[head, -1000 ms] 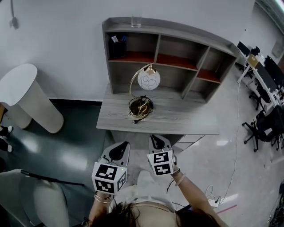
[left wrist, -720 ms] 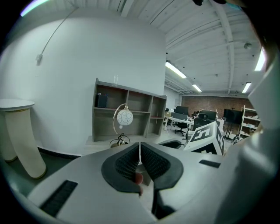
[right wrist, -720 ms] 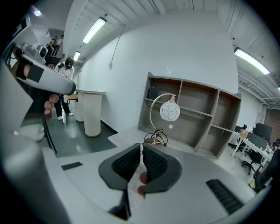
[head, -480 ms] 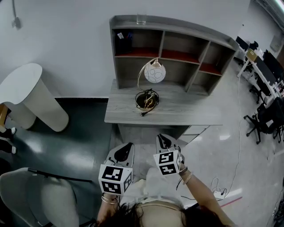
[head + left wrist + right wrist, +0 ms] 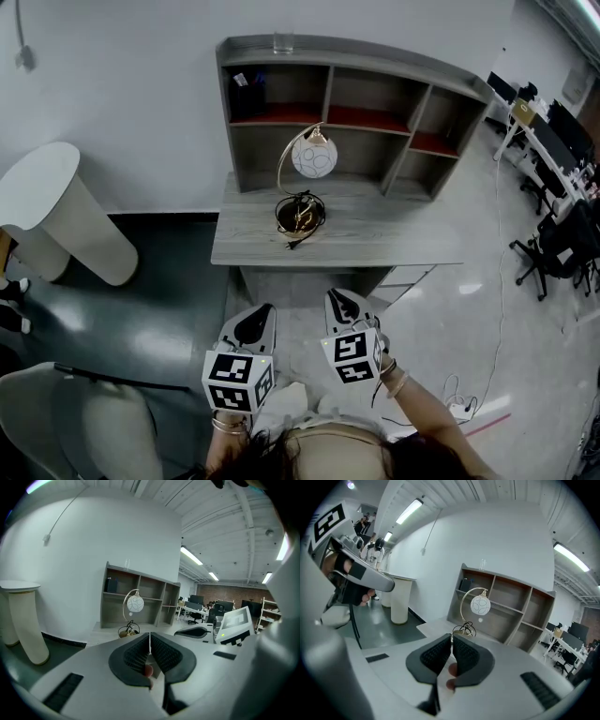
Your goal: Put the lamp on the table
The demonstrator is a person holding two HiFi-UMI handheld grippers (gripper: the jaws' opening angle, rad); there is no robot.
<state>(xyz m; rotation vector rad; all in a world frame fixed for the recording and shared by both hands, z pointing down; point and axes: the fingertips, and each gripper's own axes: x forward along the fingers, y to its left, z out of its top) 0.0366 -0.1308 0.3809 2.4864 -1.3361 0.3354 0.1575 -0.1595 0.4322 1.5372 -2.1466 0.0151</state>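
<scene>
A lamp (image 5: 314,157) with a white globe shade, a curved gold arm and a round base stands on the grey wooden table (image 5: 375,246), its black cord coiled on the base. It also shows ahead in the left gripper view as the lamp (image 5: 135,603) and in the right gripper view as the lamp (image 5: 480,605). My left gripper (image 5: 253,323) and right gripper (image 5: 342,305) hang side by side over the floor, short of the table's front edge and well clear of the lamp. The left gripper (image 5: 149,637) is shut and holds nothing. The right gripper (image 5: 452,639) closes its last bit, empty.
A grey shelf unit (image 5: 375,94) with red-lined compartments sits at the table's back, a glass (image 5: 283,42) on top. A white pedestal (image 5: 56,216) stands at left, a chair (image 5: 84,422) at lower left. Office chairs (image 5: 553,262) and desks fill the far right.
The head view has shifted a little, so the table sits slightly more to the left. Both grippers stay low in front of the table and the lamp has not moved.
</scene>
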